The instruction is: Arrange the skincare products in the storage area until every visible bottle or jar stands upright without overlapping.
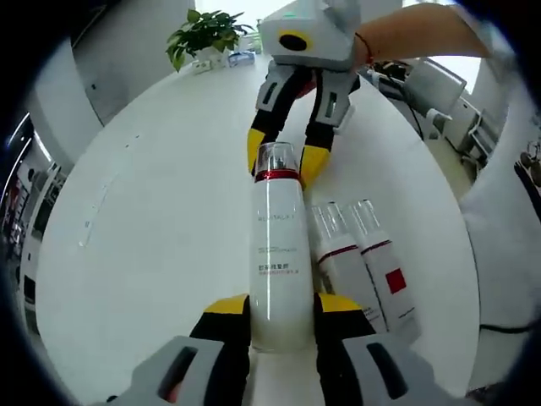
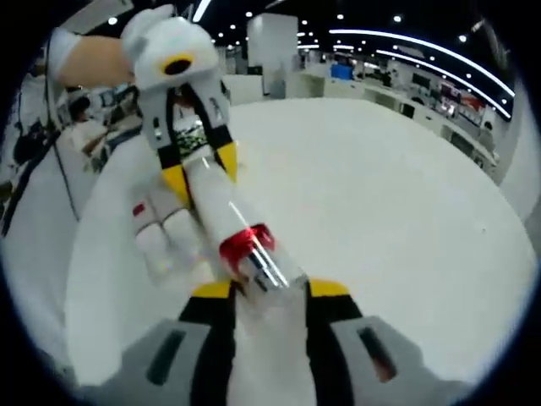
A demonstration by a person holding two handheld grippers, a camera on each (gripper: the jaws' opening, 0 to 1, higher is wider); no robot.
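Yellow-tipped, my left gripper (image 1: 281, 315) is clamping the base of the tall white bottle (image 1: 277, 262) while my right gripper (image 2: 269, 290) is pinching its clear cap (image 2: 264, 264); two smaller bottles (image 1: 365, 266) are lying on the white table (image 1: 152, 220) just beside it.

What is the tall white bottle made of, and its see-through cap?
The tall white bottle looks like glossy plastic or coated glass; light streaks shine along it. Its cap seems clear hard plastic, since the table shows through, above a shiny red band, maybe metallic.
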